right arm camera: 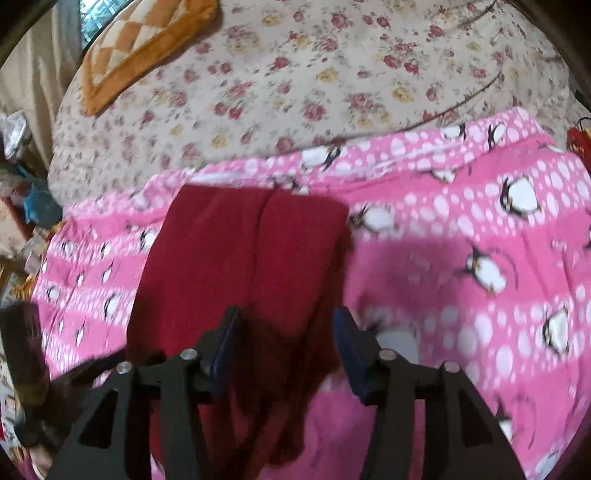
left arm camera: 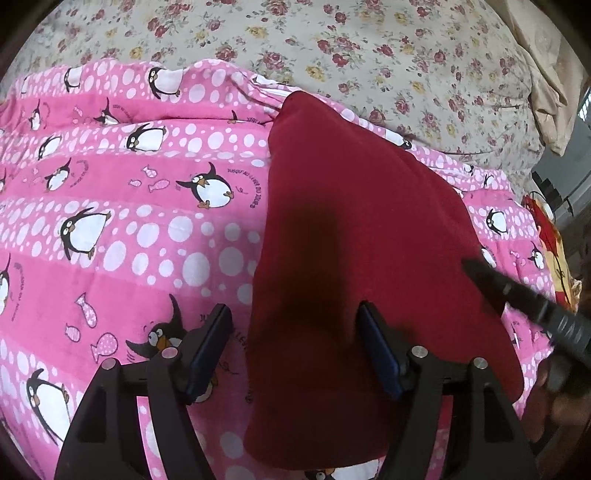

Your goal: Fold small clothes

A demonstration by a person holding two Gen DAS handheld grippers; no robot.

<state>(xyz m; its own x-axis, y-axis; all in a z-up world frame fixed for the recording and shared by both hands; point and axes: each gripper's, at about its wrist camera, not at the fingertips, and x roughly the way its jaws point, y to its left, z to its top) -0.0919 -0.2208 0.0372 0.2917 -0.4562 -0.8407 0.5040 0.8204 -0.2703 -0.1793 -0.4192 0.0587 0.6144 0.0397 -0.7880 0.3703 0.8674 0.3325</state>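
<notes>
bed: floral sheet (right arm camera: 332, 74) under pink penguin blanket (left arm camera: 129, 221) | pillow: orange-and-cream checked cushion (right arm camera: 144, 44) at far left corner | window (right arm camera: 98, 16): daylight behind it, beige curtain (right arm camera: 33, 77) beside | clutter at bed's left edge, blurred

One dark red garment (left arm camera: 369, 229) is lying on one pink penguin blanket (left arm camera: 110, 221). One floral bedsheet (left arm camera: 369, 55) is showing beneath. One orange checked pillow (right arm camera: 144, 44) is resting there. Two grippers, left gripper (left arm camera: 295, 325) and right gripper (right arm camera: 284, 325), are appearing.
</notes>
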